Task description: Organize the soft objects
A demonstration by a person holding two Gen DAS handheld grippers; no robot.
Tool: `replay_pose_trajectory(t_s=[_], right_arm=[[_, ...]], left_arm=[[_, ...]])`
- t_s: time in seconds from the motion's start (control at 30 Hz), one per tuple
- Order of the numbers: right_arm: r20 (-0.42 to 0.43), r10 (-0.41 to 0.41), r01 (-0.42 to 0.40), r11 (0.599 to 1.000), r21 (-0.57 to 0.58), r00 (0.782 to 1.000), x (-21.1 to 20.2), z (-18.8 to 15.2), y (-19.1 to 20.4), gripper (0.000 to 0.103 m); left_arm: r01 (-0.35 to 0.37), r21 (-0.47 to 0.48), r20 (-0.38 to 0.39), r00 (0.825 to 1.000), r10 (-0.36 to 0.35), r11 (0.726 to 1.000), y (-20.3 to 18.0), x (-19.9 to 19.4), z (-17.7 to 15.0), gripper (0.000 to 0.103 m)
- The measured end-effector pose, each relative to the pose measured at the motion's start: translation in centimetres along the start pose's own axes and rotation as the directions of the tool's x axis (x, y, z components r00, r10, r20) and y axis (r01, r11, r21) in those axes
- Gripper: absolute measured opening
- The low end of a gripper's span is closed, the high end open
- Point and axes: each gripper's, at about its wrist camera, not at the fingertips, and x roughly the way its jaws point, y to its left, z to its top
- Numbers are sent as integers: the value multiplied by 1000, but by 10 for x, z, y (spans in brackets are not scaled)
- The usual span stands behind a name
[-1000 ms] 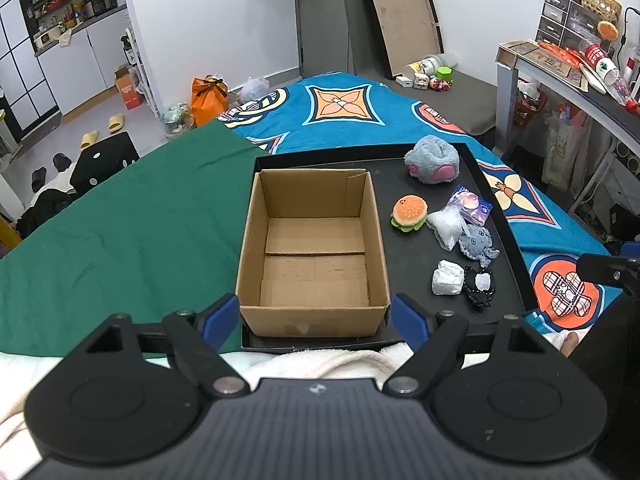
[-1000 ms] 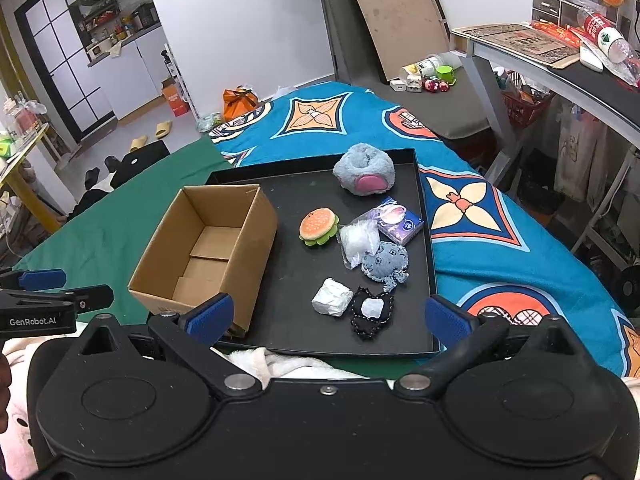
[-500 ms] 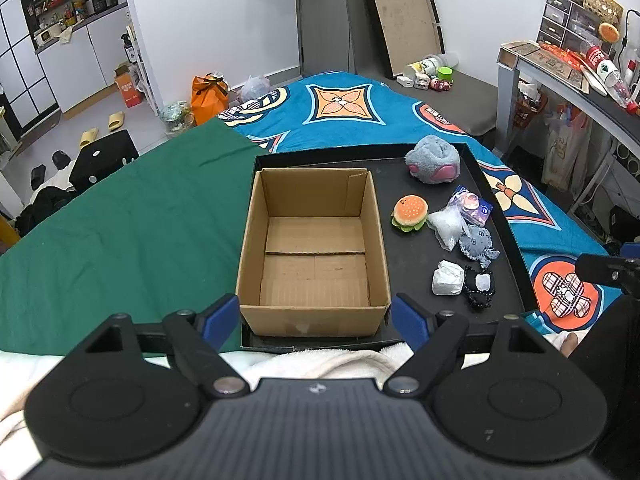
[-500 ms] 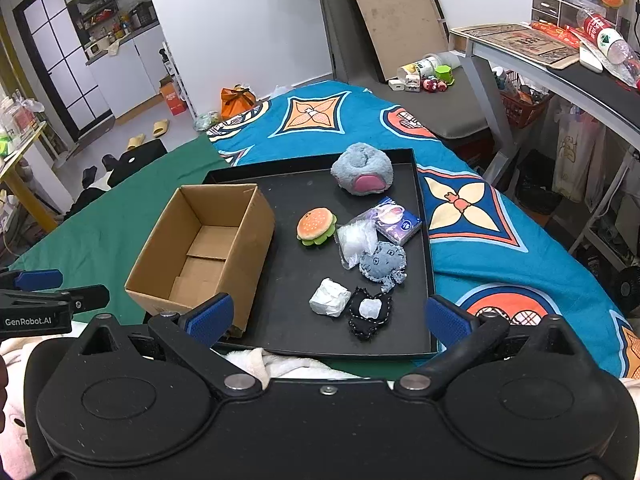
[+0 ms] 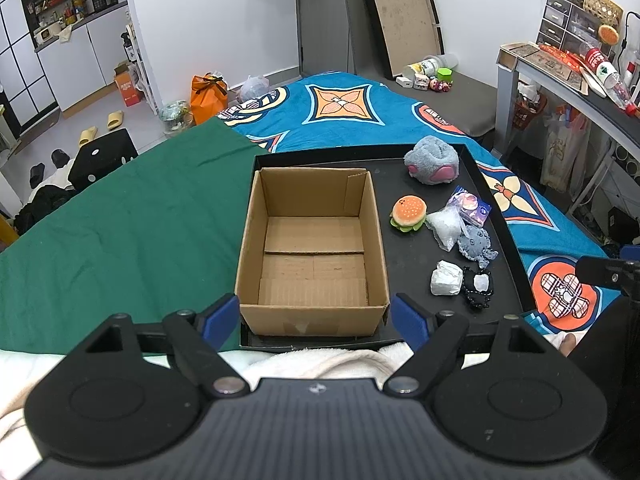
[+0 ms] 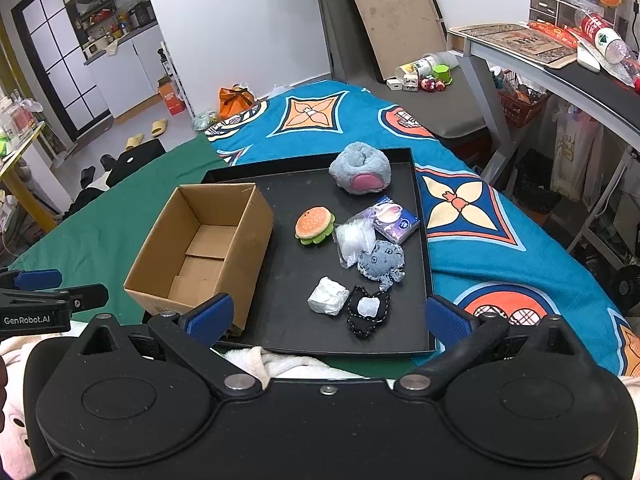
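Note:
An empty cardboard box (image 5: 314, 256) (image 6: 208, 248) stands on the left of a black tray (image 5: 508, 240) (image 6: 425, 240). To its right lie several soft things: a grey-blue plush (image 5: 432, 160) (image 6: 360, 168), a burger toy (image 5: 408, 213) (image 6: 314, 224), a tissue pack (image 6: 394, 218), a clear bag (image 6: 352, 240), a grey knitted toy (image 6: 380, 264), a white wad (image 6: 328, 296) and a black pouch (image 6: 366, 312). My left gripper (image 5: 316, 318) stands open just before the box's near wall, holding nothing. My right gripper (image 6: 328, 316) is open and empty above the tray's near edge.
The tray rests on a bed with a green sheet (image 5: 120, 220) and a blue patterned blanket (image 6: 480, 208). A white fleece cloth (image 5: 320, 360) lies below the grippers. A desk (image 6: 560, 64) stands at the right, and bags and slippers lie on the floor beyond.

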Motion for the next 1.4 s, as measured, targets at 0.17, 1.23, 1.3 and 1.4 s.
replay_pose_trajectory(t_s=[0.17, 1.23, 1.3, 1.4], right_arm=[[1, -1, 1, 1000, 0, 1000, 0, 0, -1, 103], [-25, 37, -37, 999, 16, 999, 30, 18, -6, 103], [-30, 33, -33, 999, 22, 999, 34, 20, -9, 103], [-36, 28, -27, 999, 28, 999, 40, 24, -12, 103]], left_arm=[[3, 5, 1, 1000, -3, 1000, -3, 0, 1, 82], [-29, -48, -40, 999, 27, 998, 26, 31, 20, 82], [-32, -53, -47, 998, 30, 998, 28, 35, 21, 82], [-31, -52, -58, 998, 28, 998, 29, 42, 23, 82]])
